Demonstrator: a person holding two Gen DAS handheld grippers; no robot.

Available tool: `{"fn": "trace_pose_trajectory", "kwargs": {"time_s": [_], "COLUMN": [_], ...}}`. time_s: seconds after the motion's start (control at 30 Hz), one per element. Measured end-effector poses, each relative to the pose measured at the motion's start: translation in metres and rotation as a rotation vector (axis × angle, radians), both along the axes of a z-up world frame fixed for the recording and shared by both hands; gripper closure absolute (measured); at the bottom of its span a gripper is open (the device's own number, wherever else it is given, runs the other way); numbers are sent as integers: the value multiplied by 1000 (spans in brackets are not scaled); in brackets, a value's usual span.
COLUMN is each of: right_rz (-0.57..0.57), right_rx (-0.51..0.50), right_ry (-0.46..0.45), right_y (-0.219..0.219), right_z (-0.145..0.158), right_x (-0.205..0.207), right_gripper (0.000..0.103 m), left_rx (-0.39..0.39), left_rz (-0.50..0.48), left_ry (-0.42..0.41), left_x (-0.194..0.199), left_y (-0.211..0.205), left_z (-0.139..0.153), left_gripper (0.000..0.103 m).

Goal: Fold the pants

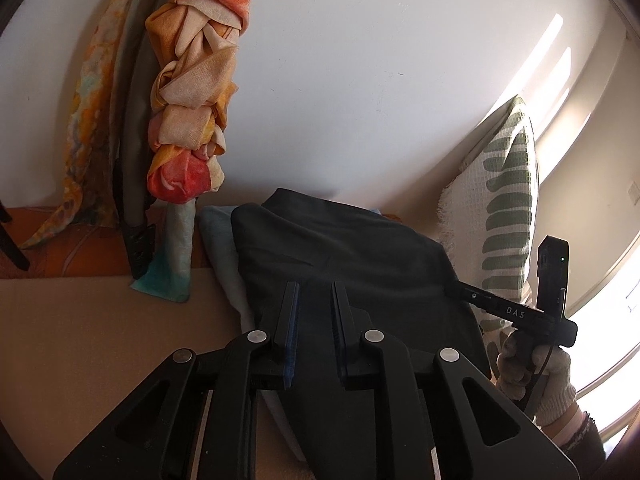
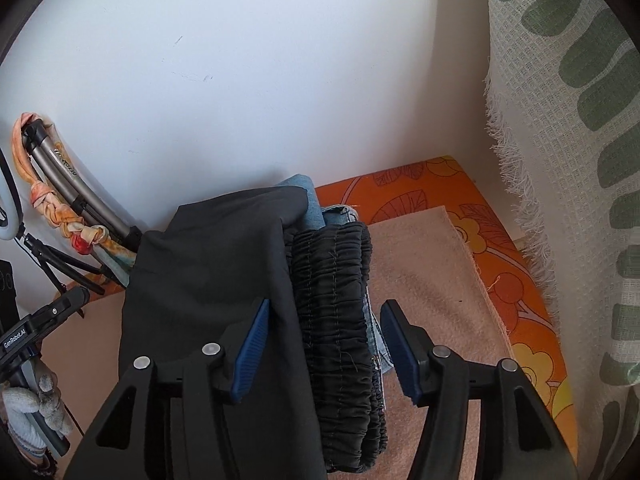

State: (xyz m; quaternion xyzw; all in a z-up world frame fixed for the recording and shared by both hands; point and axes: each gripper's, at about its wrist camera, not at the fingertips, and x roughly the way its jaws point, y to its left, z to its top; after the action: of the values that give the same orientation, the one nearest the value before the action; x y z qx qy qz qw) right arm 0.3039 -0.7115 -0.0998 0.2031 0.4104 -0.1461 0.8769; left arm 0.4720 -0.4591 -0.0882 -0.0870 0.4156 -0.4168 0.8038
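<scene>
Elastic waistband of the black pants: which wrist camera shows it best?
The right wrist view: the gathered waistband lies in plain sight between the open right tongs, stitching clear. The left wrist view shows only smooth black cloth of the pants; no waistband is visible there.

One pair of black pants (image 2: 208, 280) lies folded, with one gathered elastic waistband (image 2: 340, 320) showing. Under it sits one piece of blue denim (image 2: 310, 196); whether it is a single garment cannot be told. Two tools appear: the left tool (image 1: 316, 292) and the right tool (image 2: 324, 344), each with two blue-padded fingers. Two gloved hands hold them, one left hand (image 2: 36, 404) and one right hand (image 1: 528, 364). One beige mat (image 2: 432, 280) covers one orange floral mattress (image 2: 516, 280). One cushion (image 1: 508, 200) with green stripes stands at the wall. One knotted scarf (image 1: 192, 92) hangs on one tripod (image 2: 72, 180).
</scene>
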Motion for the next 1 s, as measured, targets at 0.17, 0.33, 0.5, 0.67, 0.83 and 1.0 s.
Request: {"fn": "trace_pose_trajectory", "kwargs": {"time_s": [0.17,0.33,0.5,0.67,0.83,1.0], "right_rz": [-34,-59,-93,-122,-118,-121], "right_rx": [-65,-162,-213,-286,-308,-320], "right_ry": [0,-1,-1,-17,-45,-67], "right_y": [12,39,66,99,135,167], "right_z": [17,38,56,75,91,100], "right_x": [-15,-33,-56,-83,-114,-144], "right_gripper": [27,17,16,5,0,0], "left_rx": [19,21,30,28,79,119], "left_rz": [-3,-16,-32,-34,-49,-45], "left_ry": [-31,-61,-96,-146,-193,-231], "left_x": [-20,-44,-77,-111,-148,-186], "left_y": [13,27,38,57,73,92], "left_z": [15,31,47,64,78,85], "left_gripper": [54,45,32,26,22,22]}}
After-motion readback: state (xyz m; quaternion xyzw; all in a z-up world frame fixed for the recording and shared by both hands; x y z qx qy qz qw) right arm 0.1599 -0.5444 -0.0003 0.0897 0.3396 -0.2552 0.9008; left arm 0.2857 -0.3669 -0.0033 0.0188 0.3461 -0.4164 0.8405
